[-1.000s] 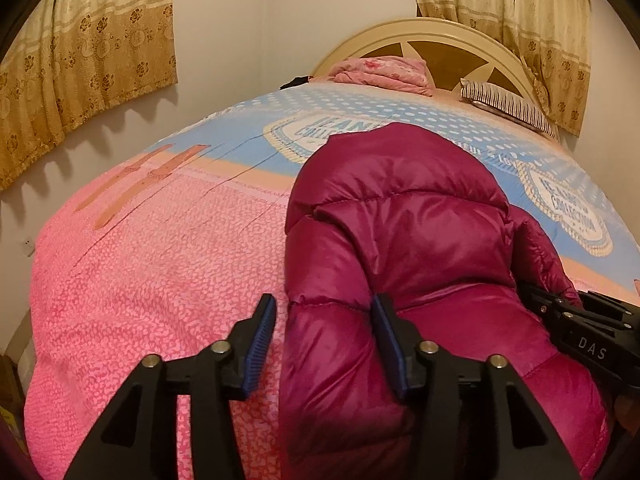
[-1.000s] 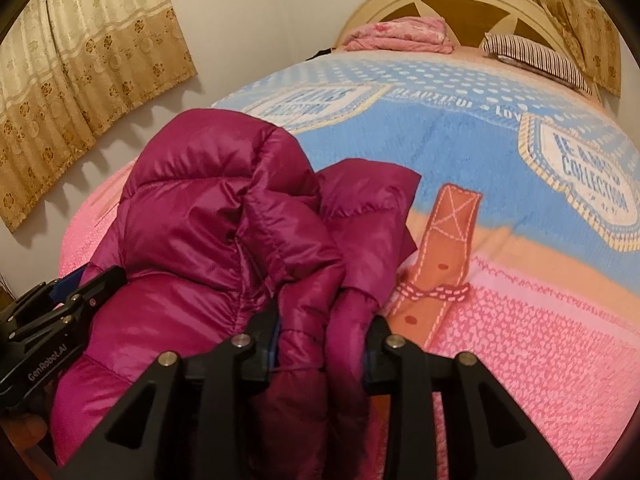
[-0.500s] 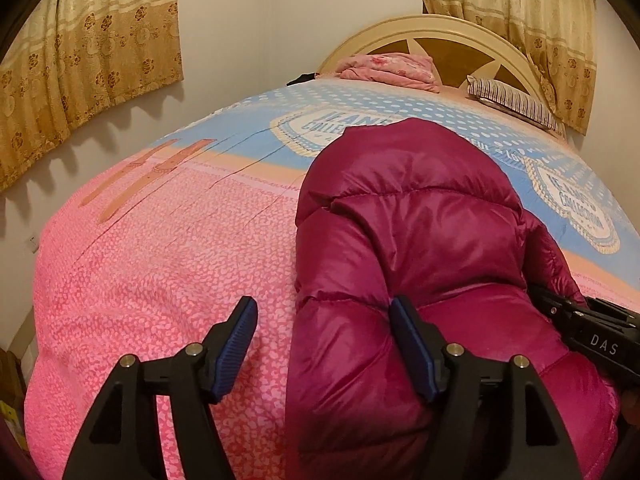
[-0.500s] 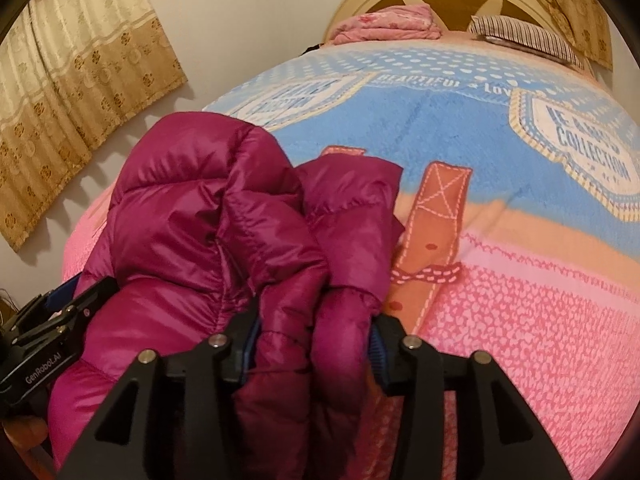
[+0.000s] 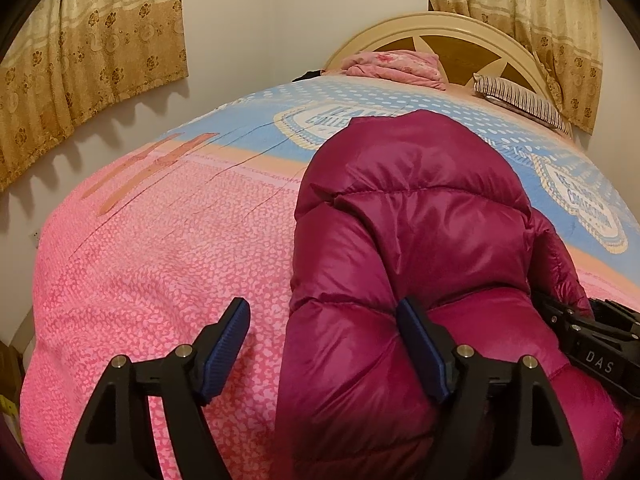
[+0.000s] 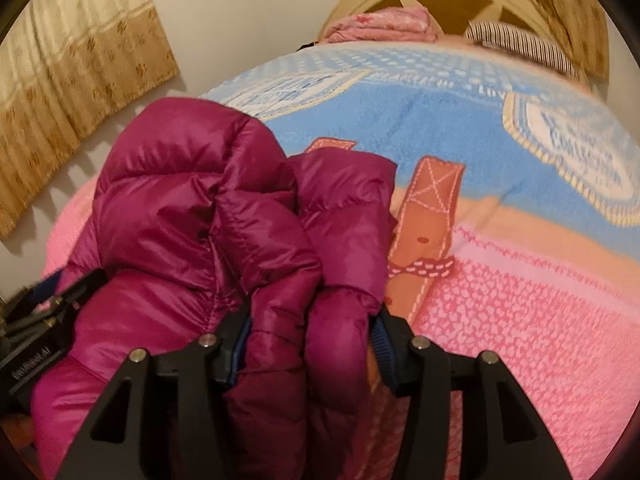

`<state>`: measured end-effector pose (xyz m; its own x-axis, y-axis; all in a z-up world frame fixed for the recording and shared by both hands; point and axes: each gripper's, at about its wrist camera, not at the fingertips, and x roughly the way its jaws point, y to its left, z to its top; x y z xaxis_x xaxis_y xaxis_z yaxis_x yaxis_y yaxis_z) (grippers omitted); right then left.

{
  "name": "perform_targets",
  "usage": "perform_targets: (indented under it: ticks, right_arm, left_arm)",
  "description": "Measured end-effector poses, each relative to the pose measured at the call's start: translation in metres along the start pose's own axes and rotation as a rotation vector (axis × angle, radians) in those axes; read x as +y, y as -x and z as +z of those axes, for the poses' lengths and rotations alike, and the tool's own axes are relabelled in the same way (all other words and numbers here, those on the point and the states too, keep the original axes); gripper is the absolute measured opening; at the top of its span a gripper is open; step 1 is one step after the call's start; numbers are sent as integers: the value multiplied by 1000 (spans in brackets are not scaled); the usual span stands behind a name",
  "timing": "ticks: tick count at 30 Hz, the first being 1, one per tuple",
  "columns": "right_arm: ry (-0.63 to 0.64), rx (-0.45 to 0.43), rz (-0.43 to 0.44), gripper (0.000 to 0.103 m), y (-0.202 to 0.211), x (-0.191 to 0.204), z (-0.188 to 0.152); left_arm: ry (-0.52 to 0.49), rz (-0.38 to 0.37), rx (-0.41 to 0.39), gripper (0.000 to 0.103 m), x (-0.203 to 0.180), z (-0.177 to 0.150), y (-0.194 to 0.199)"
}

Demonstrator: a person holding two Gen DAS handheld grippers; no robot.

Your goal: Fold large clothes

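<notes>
A magenta puffer jacket (image 5: 412, 240) lies bunched on the bed's near part, seen in both views (image 6: 192, 216). My left gripper (image 5: 324, 320) is open, straddling the jacket's left edge; the left finger hangs over the pink blanket, the right finger (image 5: 416, 340) presses against the jacket. My right gripper (image 6: 310, 320) is partly opened around a thick fold of the jacket's sleeve, which still fills the gap between its jaws. The right gripper's body shows at the far right of the left wrist view (image 5: 592, 340); the left gripper's body shows at the far left of the right wrist view (image 6: 36, 320).
The bed has a pink and blue printed blanket (image 5: 160, 264). A folded pink quilt (image 5: 394, 66) and striped pillow (image 5: 520, 100) lie by the cream headboard (image 5: 440, 32). Gold curtains (image 5: 92, 52) hang on the left wall and behind the headboard.
My left gripper's jaws have spread wider and let go of the jacket's edge. My right gripper's jaws have widened too, with the fold still between them. Both grippers moved slightly.
</notes>
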<state>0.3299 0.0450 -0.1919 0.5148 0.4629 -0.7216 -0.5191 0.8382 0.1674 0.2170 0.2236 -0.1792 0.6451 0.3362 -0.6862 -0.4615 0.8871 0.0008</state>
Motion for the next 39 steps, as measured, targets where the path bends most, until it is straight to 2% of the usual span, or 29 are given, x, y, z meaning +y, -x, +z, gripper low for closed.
perform_targets:
  ticks: [9,13,17,22,24,26,32,39]
  right_arm:
    - [-6,11,-14,54,-3,4,3]
    - [-19,1,10,54,7,0,5]
    - [-48,-66,52,56,38,-2,8]
    - [-9,-146,59,56,91,14,7]
    - [16,-171,62,57,111,23,3]
    - [32,-210,54,66,133,32,-2]
    - [51,-276,65,67,172,49,-14]
    - [67,-310,41,69,190,51,-20]
  left_arm:
    - [-7,7,-3,78,-3,0,8]
    - [-12,2,-40,78,1,2,31]
    - [2,-19,-108,78,8,4,70]
    - [-34,-23,-216,78,13,5,137]
    - [-40,-46,-255,78,15,1,162]
    - [-47,-56,-278,78,15,-1,179]
    - [-49,-84,-297,78,11,-4,201]
    - [-42,-102,-302,78,8,-7,205]
